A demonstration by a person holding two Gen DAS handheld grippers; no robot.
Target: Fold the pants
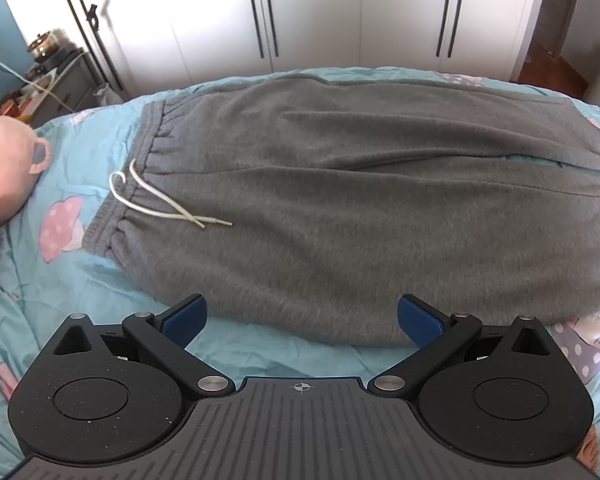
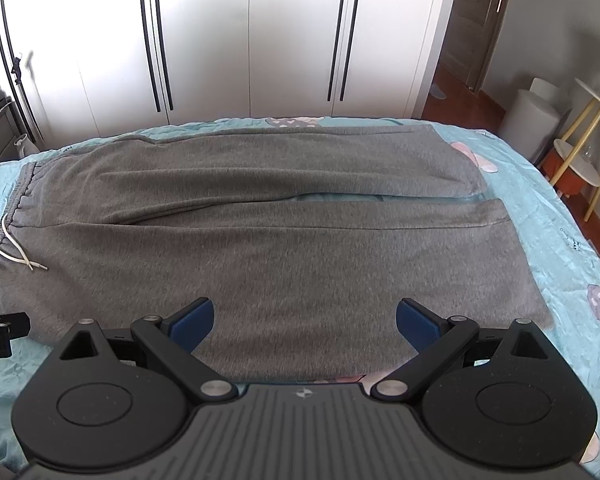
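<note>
Grey sweatpants (image 1: 340, 200) lie spread flat across the bed, waistband at the left with a white drawstring (image 1: 156, 200), both legs running right. In the right wrist view the pants (image 2: 280, 248) show both legs side by side, hems at the right, a narrow gap between them. My left gripper (image 1: 302, 320) is open and empty, just above the near edge of the pants below the waist. My right gripper (image 2: 304, 320) is open and empty over the near leg. The left gripper's edge shows at the left of the right wrist view (image 2: 0, 332).
The bed has a light blue mushroom-print cover (image 1: 60, 280). A pink plush toy (image 1: 4, 172) lies at the left. White wardrobe doors (image 2: 260, 40) stand behind the bed. A nightstand with clutter (image 1: 52, 76) is far left; a white side table (image 2: 580, 152) is right.
</note>
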